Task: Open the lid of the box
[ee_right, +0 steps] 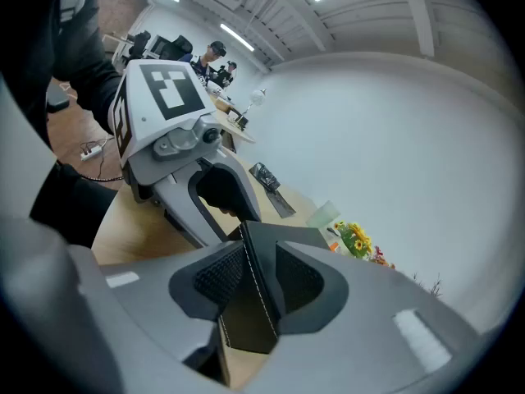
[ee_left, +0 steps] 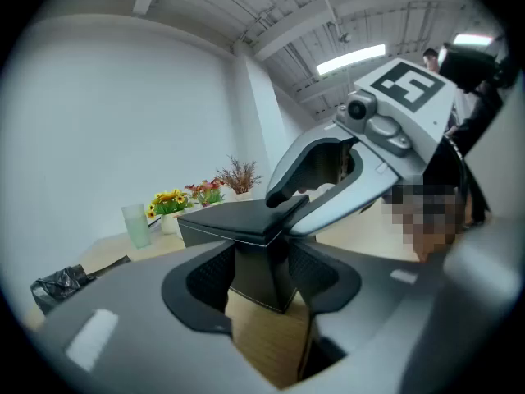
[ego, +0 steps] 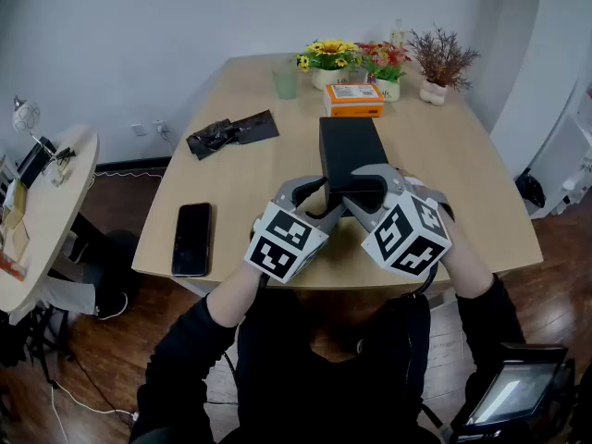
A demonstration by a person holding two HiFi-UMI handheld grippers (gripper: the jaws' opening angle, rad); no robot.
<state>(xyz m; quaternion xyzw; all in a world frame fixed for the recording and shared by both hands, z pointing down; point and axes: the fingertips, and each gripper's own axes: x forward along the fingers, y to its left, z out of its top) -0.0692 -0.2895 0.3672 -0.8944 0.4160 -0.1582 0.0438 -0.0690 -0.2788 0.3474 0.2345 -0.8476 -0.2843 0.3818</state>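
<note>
Two grippers meet at the near end of the black box (ego: 350, 146), which lies lengthwise in the middle of the table (ego: 444, 155) with its lid (ee_left: 238, 216) down. The left forearm (ego: 231, 294) angles in from the near left and the right forearm (ego: 467, 266) from the near right, so the marker cubes sit side by side at the table's near edge.

The left gripper (ego: 326, 202) points far and to the right. Its fingers (ee_left: 205, 281) stand wide around the box's near left corner, just under the lid's rim, and the pads seem to touch both faces.

The right gripper (ego: 365, 197) points far and to the left. Its fingers (ee_right: 299, 281) stand narrower and close on the near right corner along its stitched edge.

A phone (ego: 191, 239) lies well to the left.
</note>
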